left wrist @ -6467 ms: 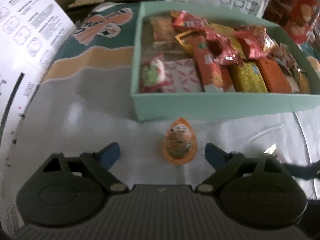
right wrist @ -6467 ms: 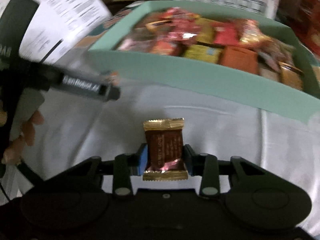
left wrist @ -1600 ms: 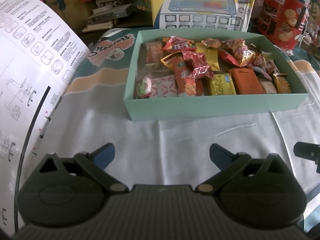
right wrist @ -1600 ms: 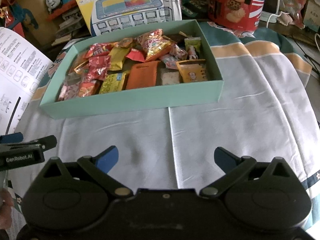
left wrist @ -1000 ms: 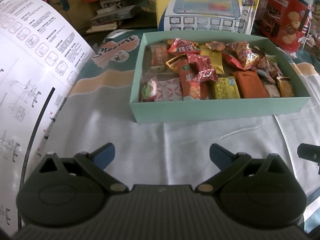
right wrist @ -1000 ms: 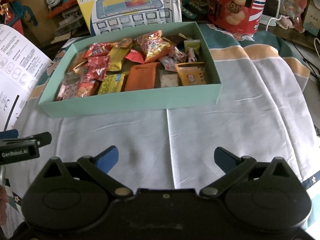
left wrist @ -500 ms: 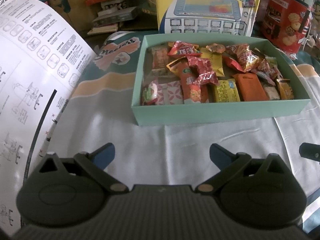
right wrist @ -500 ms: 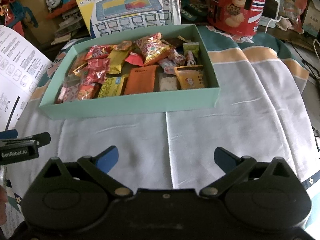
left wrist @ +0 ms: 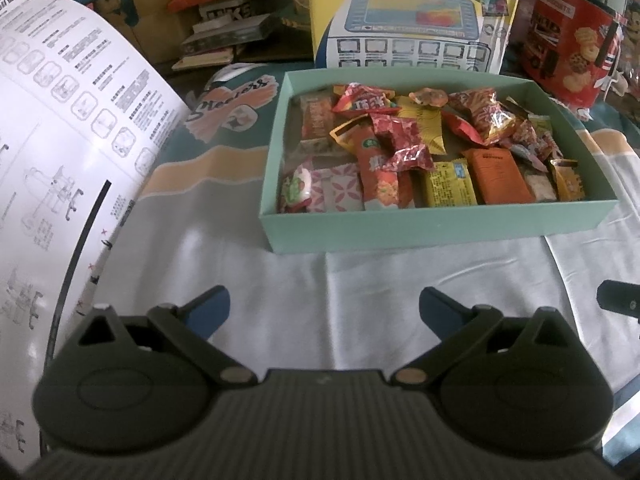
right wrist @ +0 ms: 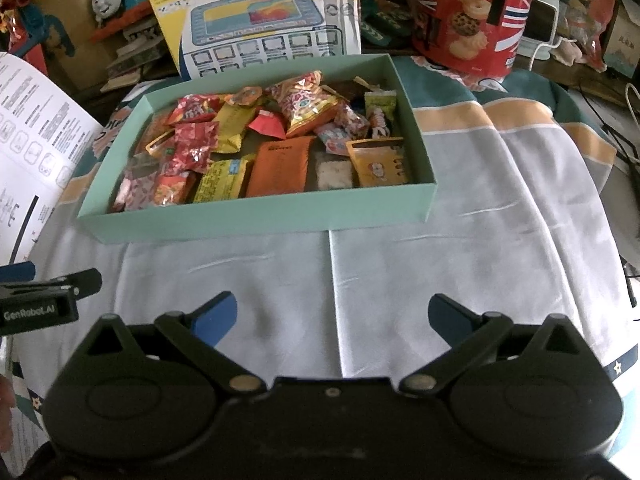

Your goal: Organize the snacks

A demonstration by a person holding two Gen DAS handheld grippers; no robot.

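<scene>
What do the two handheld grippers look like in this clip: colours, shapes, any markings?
Both match: the left gripper and right gripper each have a black plastic body with two rounded housings, angled black linkage arms on brass-coloured pivot pins, and blue fingertips. The left body is ribbed on top. From the right wrist view, the left gripper's side carries white "GenRobot.AI" lettering. No cables or sleeves are visible.

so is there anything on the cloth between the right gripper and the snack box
Nothing visible. The right gripper is open over bare cloth, and the stretch up to the near wall of the snack box holds no object.
</scene>
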